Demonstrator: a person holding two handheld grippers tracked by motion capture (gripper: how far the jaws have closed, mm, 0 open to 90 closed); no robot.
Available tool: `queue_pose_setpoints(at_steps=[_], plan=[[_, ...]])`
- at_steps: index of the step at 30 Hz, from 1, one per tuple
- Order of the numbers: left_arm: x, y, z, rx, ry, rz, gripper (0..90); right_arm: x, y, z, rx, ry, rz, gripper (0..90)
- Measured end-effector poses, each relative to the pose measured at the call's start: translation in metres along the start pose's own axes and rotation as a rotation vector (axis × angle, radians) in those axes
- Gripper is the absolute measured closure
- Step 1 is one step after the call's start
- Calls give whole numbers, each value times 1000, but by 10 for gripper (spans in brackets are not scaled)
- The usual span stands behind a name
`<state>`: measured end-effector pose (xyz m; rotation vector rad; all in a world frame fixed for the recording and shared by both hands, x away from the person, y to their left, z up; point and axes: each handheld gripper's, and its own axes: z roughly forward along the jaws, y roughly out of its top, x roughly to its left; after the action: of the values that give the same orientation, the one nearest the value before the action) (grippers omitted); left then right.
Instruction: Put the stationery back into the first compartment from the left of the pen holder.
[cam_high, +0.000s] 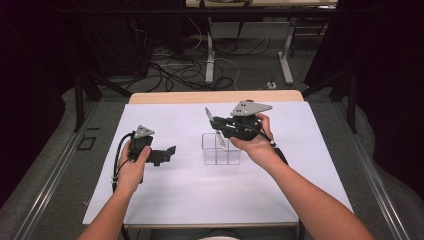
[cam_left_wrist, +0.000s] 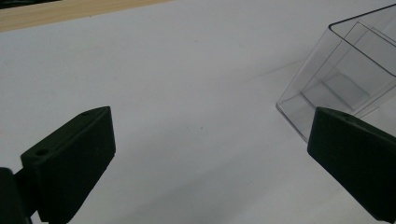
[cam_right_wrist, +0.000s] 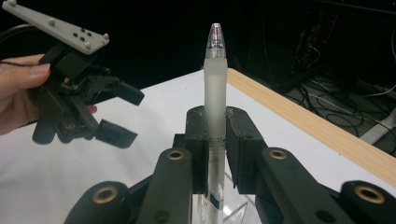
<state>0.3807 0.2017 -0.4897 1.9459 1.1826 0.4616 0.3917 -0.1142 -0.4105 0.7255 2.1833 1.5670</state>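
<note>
- The right tool (cam_high: 216, 121), just right of centre in the high view, is clamped on a frosted pen (cam_right_wrist: 215, 93); in the right gripper view the pen stands upright between the two black pads, its clear tip pointing to the top of the frame.
- In the high view the pen (cam_high: 208, 114) sticks out up and to the left of that tool, above the clear plastic organizer (cam_high: 220, 148), which stands on the white desk (cam_high: 180, 190) at mid-frame.
- The left tool (cam_high: 167, 152), left of centre in the high view, hovers low over the desk with its jaws spread wide and nothing between them; the organizer (cam_left_wrist: 341, 79) sits at the upper right of the left gripper view, just beyond the right-hand jaw.
- Judged from this, the step in hand is carrying the pen at the organizer, either lifting it clear or bringing it to a compartment; which one I cannot tell.
- If it is going in, the next move calls for lining the lower end up over one compartment, lowering it straight, and letting go only once it rests inside.
- The left tool is placed well to steady the light organizer if it tips.
</note>
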Motion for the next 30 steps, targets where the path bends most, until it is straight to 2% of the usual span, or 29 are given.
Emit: queue_pose_setpoints(at_steps=[4, 7, 9, 19, 27, 29, 30], plan=[[1, 1, -1, 10, -9, 2, 8, 0, 5, 8, 1, -6, -6, 798], [1, 1, -1, 12, -9, 3, 8, 0, 7, 14, -17, -17, 7, 798], [1, 0, 0, -4, 1, 3, 8, -1, 7, 17, -18, -21, 1, 798], [2, 1, -1, 2, -6, 2, 8, -3, 1, 33, -12, -34, 43, 798], [3, 1, -1, 6, -8, 0, 8, -4, -8, 44, 15, -41, 66, 798], [3, 1, -1, 5, -8, 0, 8, -4, -10, 46, 44, -38, 74, 798], [3, 1, -1, 5, -8, 1, 8, -4, -12, 47, 34, -37, 80, 798]])
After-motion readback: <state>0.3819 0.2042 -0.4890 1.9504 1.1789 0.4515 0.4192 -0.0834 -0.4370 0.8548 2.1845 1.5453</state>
